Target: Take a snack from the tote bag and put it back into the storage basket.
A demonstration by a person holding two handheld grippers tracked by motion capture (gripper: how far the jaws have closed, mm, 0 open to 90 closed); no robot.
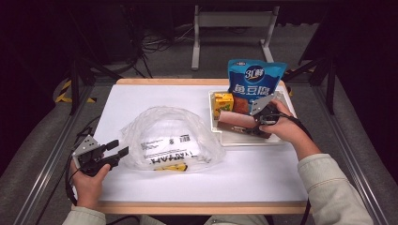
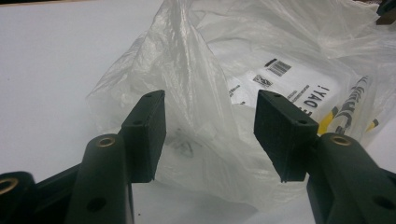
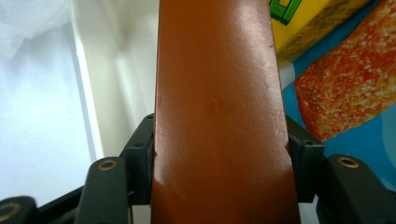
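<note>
Brown glossy packet [image 3: 219,116] between the clamped jaws, over white tray [image 3: 116,70], beside yellow carton [image 3: 308,23].

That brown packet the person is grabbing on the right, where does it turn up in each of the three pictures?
High view: the brown packet lies in the white tray, right of centre, clamped by the right tool.
Left gripper view: not in it.
Right gripper view: the packet runs up the middle.
Shared landmark: the yellow box beside it.

A dim lab: a white-topped table [image 1: 155,98] in aluminium framing [image 1: 47,159], with loose cables [image 1: 155,44] on grey floor.
</note>
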